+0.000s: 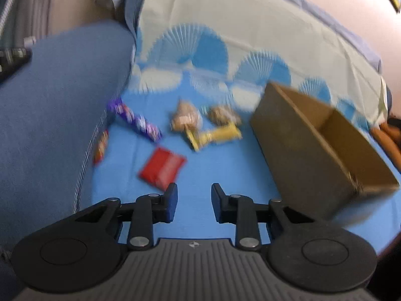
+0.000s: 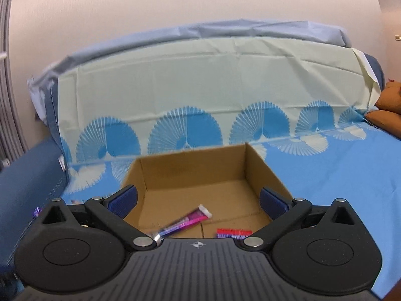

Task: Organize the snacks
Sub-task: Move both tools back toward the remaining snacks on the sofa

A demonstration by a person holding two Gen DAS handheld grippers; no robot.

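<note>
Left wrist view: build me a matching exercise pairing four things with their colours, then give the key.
Things:
1. flat square snack packet
2. long snack bar wrapper
3. open cardboard box
4. sofa armrest

Colours:
A. brown
B. dark blue
C. red
D. purple

Pairs: 1-C, 2-D, 3-A, 4-B
</note>
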